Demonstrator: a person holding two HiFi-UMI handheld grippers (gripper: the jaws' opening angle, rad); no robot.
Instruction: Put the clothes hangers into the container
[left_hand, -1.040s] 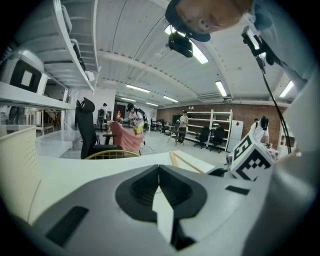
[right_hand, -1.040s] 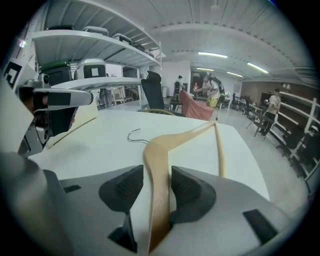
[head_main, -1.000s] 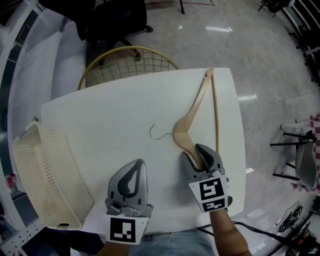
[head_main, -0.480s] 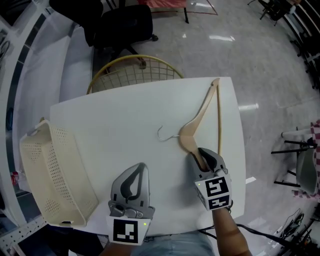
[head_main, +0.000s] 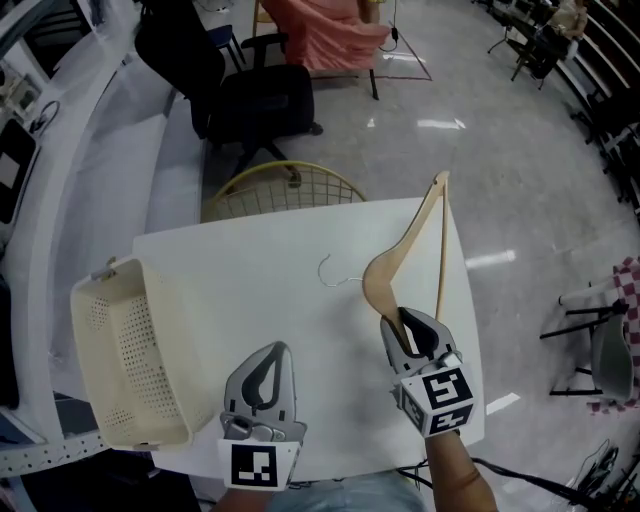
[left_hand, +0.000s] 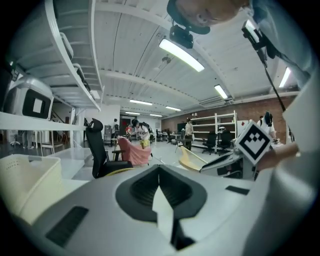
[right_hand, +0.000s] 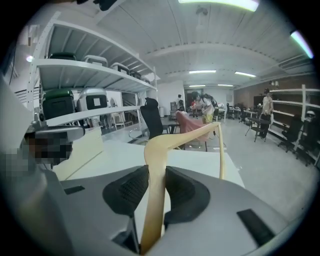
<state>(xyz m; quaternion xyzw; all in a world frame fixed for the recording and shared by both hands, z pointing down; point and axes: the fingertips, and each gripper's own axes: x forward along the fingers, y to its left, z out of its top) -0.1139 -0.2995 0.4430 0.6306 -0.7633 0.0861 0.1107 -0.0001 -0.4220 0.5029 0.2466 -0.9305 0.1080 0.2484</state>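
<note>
Hanger (head_main: 383, 283) juts ahead of the right tongs (head_main: 406, 320), whose jaws have just been closing on one wooden arm, likely for carrying; left tongs (head_main: 270, 352) pressed together, empty; container (head_main: 120, 360) waits left of them.

Smooth wooden hanger (head_main: 381, 280) (metal hook (head_main: 322, 270))

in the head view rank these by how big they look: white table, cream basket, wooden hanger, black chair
1. white table
2. cream basket
3. wooden hanger and black chair: similar, chair is farther, unranked
</note>
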